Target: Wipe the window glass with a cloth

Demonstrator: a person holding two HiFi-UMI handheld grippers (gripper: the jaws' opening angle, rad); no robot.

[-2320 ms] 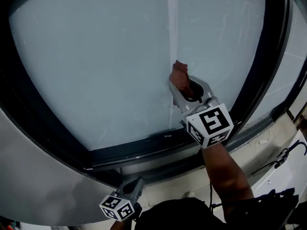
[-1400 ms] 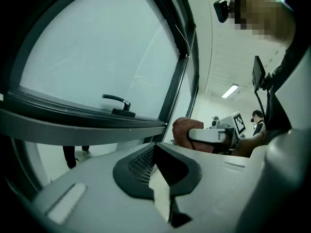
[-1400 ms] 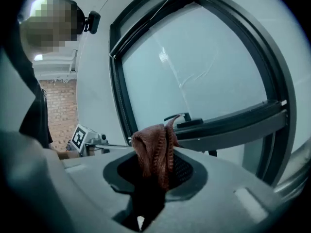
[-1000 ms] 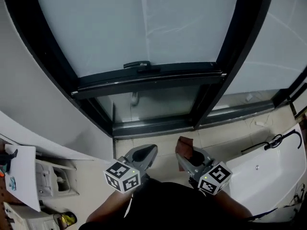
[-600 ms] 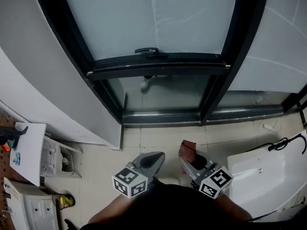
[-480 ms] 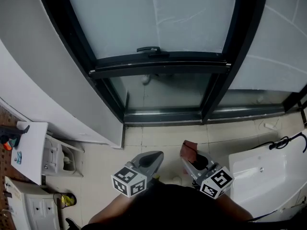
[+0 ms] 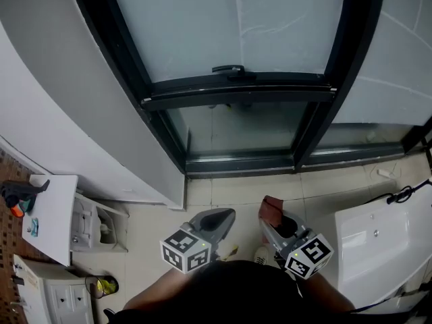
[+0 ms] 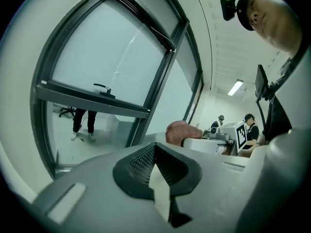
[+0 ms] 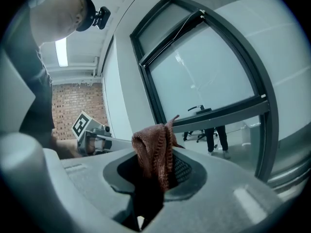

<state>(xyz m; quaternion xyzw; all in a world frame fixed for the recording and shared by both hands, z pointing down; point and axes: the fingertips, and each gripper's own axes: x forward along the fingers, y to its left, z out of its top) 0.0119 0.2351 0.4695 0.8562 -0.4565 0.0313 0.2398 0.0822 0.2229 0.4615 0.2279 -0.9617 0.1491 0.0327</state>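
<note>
Glass (image 7: 229, 25) fills the top of the head view: frosted panes in a black frame (image 7: 317, 93), with a clear lower pane beneath the cross-bar and pale floor (image 7: 223, 194) tiles below that. Both grippers hang low, close to the person's body and well apart from the window. No wiping is under way at this moment, and the step in hand looks like bringing the cloth up to a pane.

Right gripper (image 7: 273, 225) is clamped on the cloth (image 9: 155, 147), a reddish-brown knit wad that stands up out of the jaws, bunched and folded rather than spread. Left gripper (image 7: 219, 219) has its jaws closed together with nothing between them, and it points toward the window beside the right one.

For a good stroke, I judge that the wad should meet the glass before any grey plastic does. Only a short tuft sticks past the jaw tips, so a steep, tip-first approach risks scraping the pane with the gripper. Tilting so that the broad side of the cloth lies flat should give more contact. The grip wants to be firm, since drag across the glass could tug the knit loose. The handle (image 7: 231, 69) on the cross-bar stands out from the frame, so strokes near it ought to stop short or go round. The empty gripper has no evident part in this and is best kept clear.
</note>
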